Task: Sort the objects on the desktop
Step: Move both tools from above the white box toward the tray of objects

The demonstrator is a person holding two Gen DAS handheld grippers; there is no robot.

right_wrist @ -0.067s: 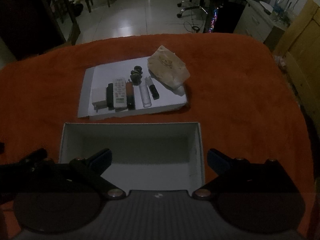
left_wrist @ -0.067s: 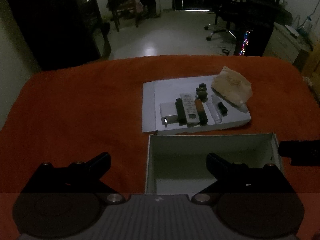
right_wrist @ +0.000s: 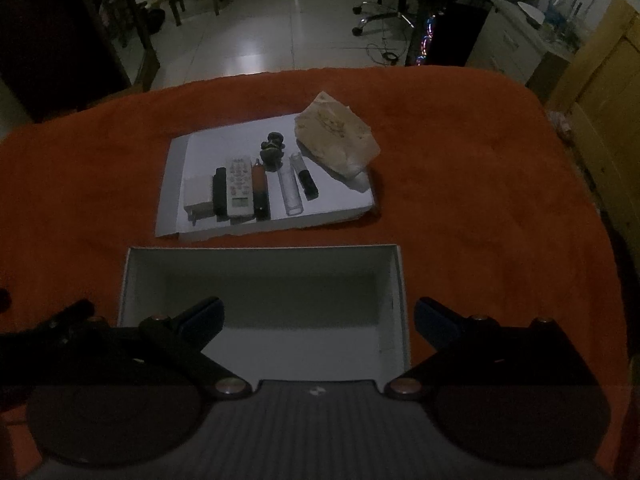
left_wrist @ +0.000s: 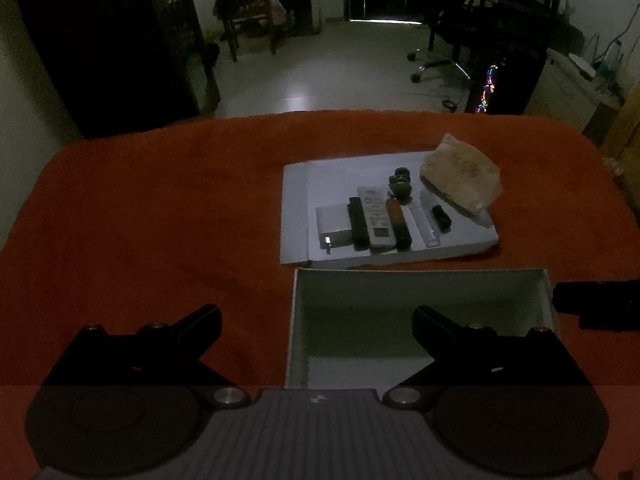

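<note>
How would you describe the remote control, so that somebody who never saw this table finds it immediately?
On the orange cloth, behind the open white box, lies a flat white lid carrying a row of small objects. The remote control is third from the row's left end. It alone is white with button rows and a small screen; slim dark sticks flank it.

An orange cloth (right_wrist: 460, 200) is being used as the supporting surface. Directly on it, a flat white lid (right_wrist: 208, 144) and, nearer, an open white box (right_wrist: 256, 256) are being carried.
</note>
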